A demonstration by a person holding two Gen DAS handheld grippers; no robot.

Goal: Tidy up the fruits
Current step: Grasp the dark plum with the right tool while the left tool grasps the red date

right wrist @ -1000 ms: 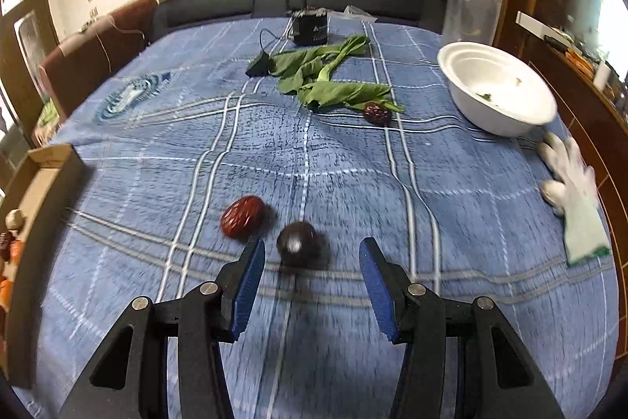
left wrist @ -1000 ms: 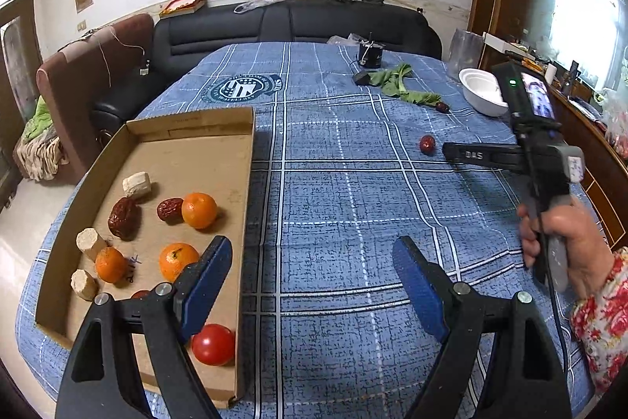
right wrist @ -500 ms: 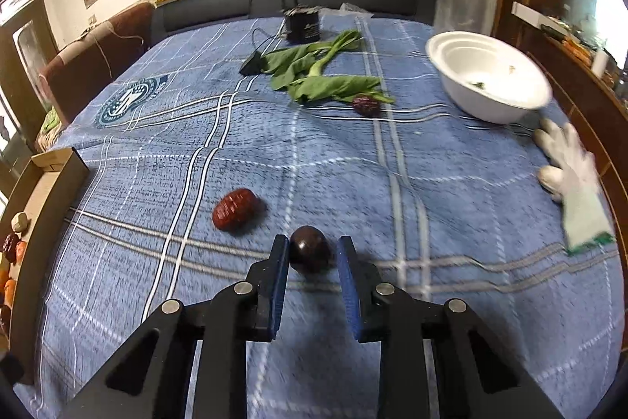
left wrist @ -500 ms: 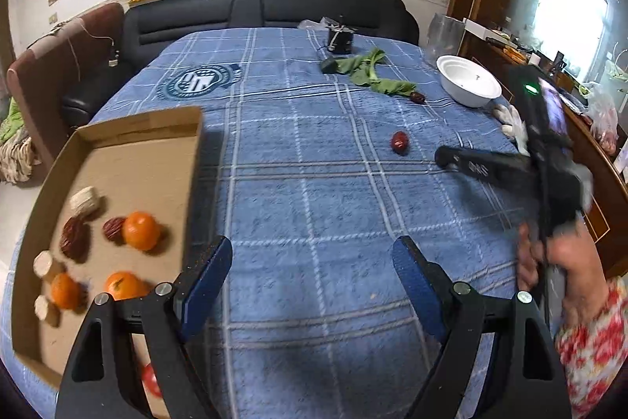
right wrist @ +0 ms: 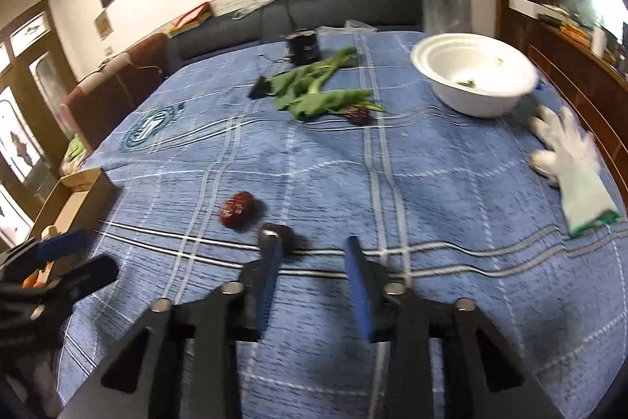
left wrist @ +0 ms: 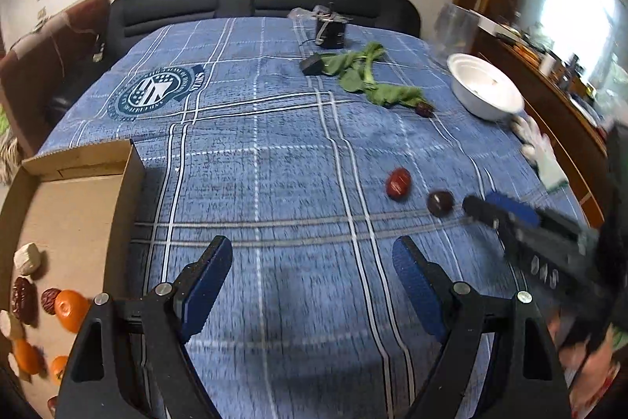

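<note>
Spread wide, the jaws of the left gripper (left wrist: 312, 262) hang above bare blue cloth (left wrist: 274, 163) with nothing between them. In this left view the box (left wrist: 129, 175) is cut off by the frame's left edge, so only part of its load shows: three oranges (left wrist: 70, 309) (one barely peeking at the bottom), two dark dates (left wrist: 22, 299), and pale lumps (left wrist: 27, 258) too clipped to count. Out on the cloth lie a red date (left wrist: 398, 183) and a dark round fruit (left wrist: 440, 202), close together; the right gripper (left wrist: 477, 205) comes in blurred from the right, its tip just beside the dark fruit. Whether they touch is lost in the smear. A third date (left wrist: 424, 109) sits at the end of the greens (left wrist: 365, 77), near the bowl (left wrist: 484, 93) and glove (left wrist: 541, 152).

From the right view, that gripper's jaws stand partly apart and empty. The dark fruit (right wrist: 276, 236) lies at the tip of the left finger (right wrist: 271, 262), outside the gap, half hidden behind it. The red date (right wrist: 236, 209) rests just to the fruit's left. Farther off, the third date (right wrist: 356, 113) touches the greens (right wrist: 314, 93). One bowl (right wrist: 475, 73), one glove (right wrist: 569, 163). The box (right wrist: 78, 199) shows only a corner at the left edge, behind the blurred left gripper (right wrist: 78, 254).
</note>
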